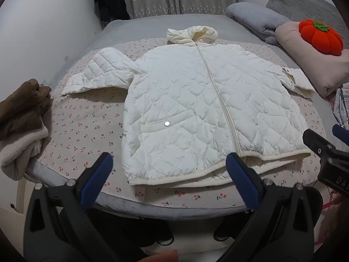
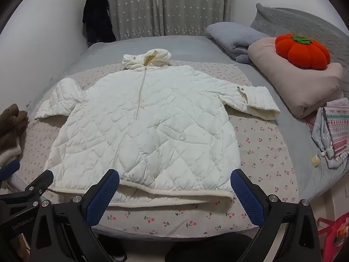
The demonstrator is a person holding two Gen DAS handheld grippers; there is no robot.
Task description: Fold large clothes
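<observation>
Surface: a bed with a grey sheet, and over it a pale cloth printed with small cherries. Star-patterned curtains hang behind the bed; a dark garment hangs on the white wall at the far left. Folded grey and pink bedding sits at the right, with an orange pumpkin cushion on top. A brown and cream garment is heaped at the left edge.

The white quilted jacket lies flat on the cherry cloth, zipped, front up. Its long axis runs away from me: hem nearest, hood at the far end, sleeves spread to either side.

No containers that I can see.

My left gripper and right gripper both hover over the hem, jaws wide apart, gripping nothing.
</observation>
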